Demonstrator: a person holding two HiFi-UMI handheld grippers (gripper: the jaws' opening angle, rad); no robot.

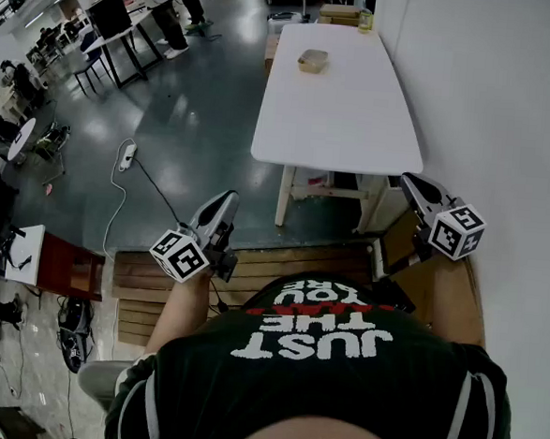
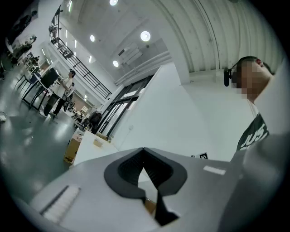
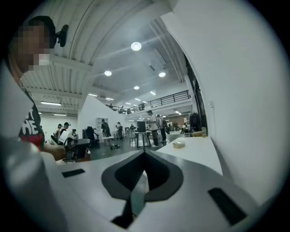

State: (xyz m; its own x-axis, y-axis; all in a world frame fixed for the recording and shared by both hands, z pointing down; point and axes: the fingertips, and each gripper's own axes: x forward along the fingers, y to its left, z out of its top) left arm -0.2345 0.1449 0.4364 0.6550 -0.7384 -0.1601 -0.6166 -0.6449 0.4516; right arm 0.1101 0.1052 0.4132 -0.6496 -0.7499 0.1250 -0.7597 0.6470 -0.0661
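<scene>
I hold both grippers up in the air in front of my black T-shirt, and neither touches anything. The left gripper (image 1: 225,204) (image 2: 143,151) has its jaws closed tip to tip with nothing between them. My right gripper (image 1: 410,183) (image 3: 145,154), close to the white wall (image 1: 508,108), is shut and empty too. Ahead of both stands a long white table (image 1: 343,115) (image 2: 88,153) (image 3: 197,147). A small tan box (image 1: 312,61) (image 3: 179,144) lies on its far part, well beyond both grippers.
A jar (image 1: 365,21) stands at the table's far end. I stand on a wooden slatted platform (image 1: 262,265). A white power strip with its cable (image 1: 126,155) lies on the grey floor to the left. People and desks (image 1: 130,16) fill the far left.
</scene>
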